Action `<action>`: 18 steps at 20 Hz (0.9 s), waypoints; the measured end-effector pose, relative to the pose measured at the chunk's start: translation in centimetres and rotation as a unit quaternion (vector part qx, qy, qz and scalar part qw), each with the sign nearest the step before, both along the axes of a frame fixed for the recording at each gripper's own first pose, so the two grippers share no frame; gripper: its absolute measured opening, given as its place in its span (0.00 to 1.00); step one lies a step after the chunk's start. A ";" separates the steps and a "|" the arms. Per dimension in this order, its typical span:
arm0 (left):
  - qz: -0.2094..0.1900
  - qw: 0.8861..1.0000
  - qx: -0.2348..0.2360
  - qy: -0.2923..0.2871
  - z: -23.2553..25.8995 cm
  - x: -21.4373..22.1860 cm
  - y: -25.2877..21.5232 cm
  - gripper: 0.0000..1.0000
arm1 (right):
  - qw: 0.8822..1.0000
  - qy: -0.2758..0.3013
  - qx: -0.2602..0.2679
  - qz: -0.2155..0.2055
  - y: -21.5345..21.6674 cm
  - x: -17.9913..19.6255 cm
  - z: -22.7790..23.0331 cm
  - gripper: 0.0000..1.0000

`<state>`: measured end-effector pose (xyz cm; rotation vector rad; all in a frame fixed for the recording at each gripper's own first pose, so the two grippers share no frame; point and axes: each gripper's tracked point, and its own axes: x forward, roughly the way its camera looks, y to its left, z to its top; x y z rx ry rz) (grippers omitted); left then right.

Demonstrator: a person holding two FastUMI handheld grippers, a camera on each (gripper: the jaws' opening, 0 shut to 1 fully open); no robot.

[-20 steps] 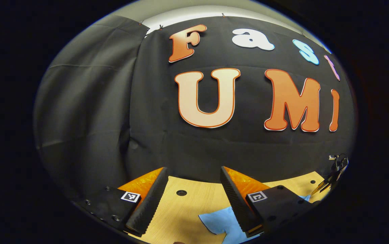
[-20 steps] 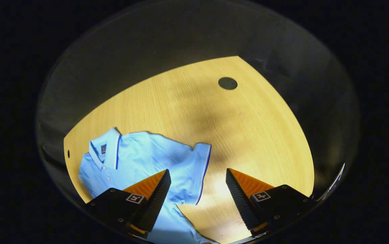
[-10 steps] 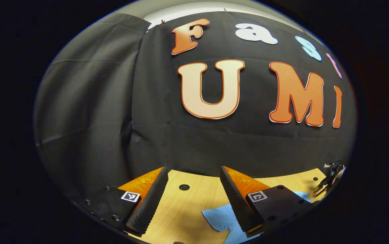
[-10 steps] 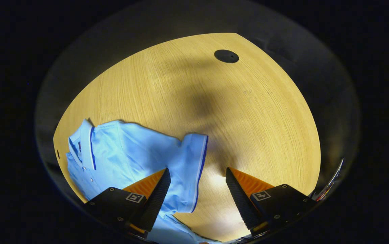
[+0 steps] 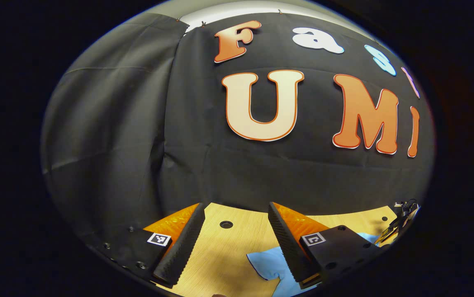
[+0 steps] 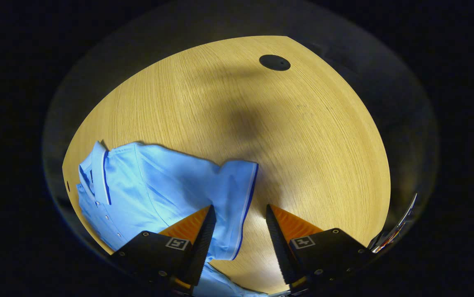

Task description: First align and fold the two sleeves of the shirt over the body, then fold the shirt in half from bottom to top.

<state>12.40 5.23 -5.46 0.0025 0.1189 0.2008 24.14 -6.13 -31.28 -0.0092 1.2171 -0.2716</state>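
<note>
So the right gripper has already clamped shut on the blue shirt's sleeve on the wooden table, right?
Not quite. In the right gripper view the right gripper is open, its fingers apart over the sleeve of the blue shirt, gripping nothing. The shirt does lie on the wooden table.

The shirt (image 6: 154, 189) is lying on the counter (image 6: 303, 136), its sleeve (image 6: 237, 206) sitting between the right hand-held gripper (image 6: 237, 231) fingers. A hole (image 6: 274, 62) is lying far behind.

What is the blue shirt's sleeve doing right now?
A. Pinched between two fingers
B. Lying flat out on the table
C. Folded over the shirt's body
B: in the right gripper view the sleeve lies spread on the table, and the right gripper hangs open above its edge.
</note>
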 end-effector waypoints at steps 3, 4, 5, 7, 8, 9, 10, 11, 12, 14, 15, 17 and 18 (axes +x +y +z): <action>-0.001 1.000 0.007 0.001 0.0 -0.2 0.1 0.97 | 1.000 -0.008 0.003 -0.001 0.1 0.2 0.3 0.29; -0.001 1.000 0.008 0.001 -0.1 -0.4 0.2 0.99 | 1.000 -0.010 0.005 -0.002 0.0 0.3 0.5 0.24; -0.001 1.000 0.007 0.001 -0.1 -0.5 0.3 0.99 | 1.000 -0.013 0.006 0.002 0.3 0.4 0.6 0.10; 0.000 1.000 0.006 0.003 -0.2 -0.7 0.8 0.99 | 1.000 -0.020 0.001 0.019 0.7 0.5 0.7 0.03; 0.002 1.000 0.007 0.003 -0.3 -1.0 1.2 0.99 | 0.999 -0.026 -0.002 0.026 1.0 0.5 1.1 0.03; 0.004 1.000 0.009 0.002 -0.2 -1.2 1.5 0.99 | 0.999 -0.031 0.000 0.032 1.5 0.4 1.6 0.02; 0.004 1.000 0.009 0.001 -0.2 -1.3 1.9 0.99 | 0.999 -0.037 0.002 0.035 1.9 0.3 2.2 0.02; 0.006 1.000 0.008 0.000 0.0 -1.5 2.3 0.99 | 0.998 -0.043 0.003 0.039 2.3 0.1 2.8 0.02; 0.007 1.000 0.007 -0.001 -0.1 -1.6 2.6 0.99 | 0.998 -0.051 0.001 0.043 2.6 0.0 3.5 0.02; 0.009 1.000 0.003 -0.004 -0.1 -1.9 3.3 0.99 | 0.996 -0.061 0.006 0.060 4.0 -0.7 5.0 0.02; 0.007 1.000 0.001 -0.004 -0.1 -1.9 3.4 0.99 | 0.995 -0.066 0.007 0.068 4.7 -1.0 5.7 0.02; 0.002 1.000 -0.002 -0.005 -0.1 -2.0 3.7 0.99 | 0.993 -0.080 0.008 0.085 6.3 -1.3 7.2 0.02; 0.000 1.000 -0.004 -0.005 -0.1 -2.1 4.0 0.97 | 0.992 -0.086 0.015 0.090 7.2 -1.4 7.8 0.02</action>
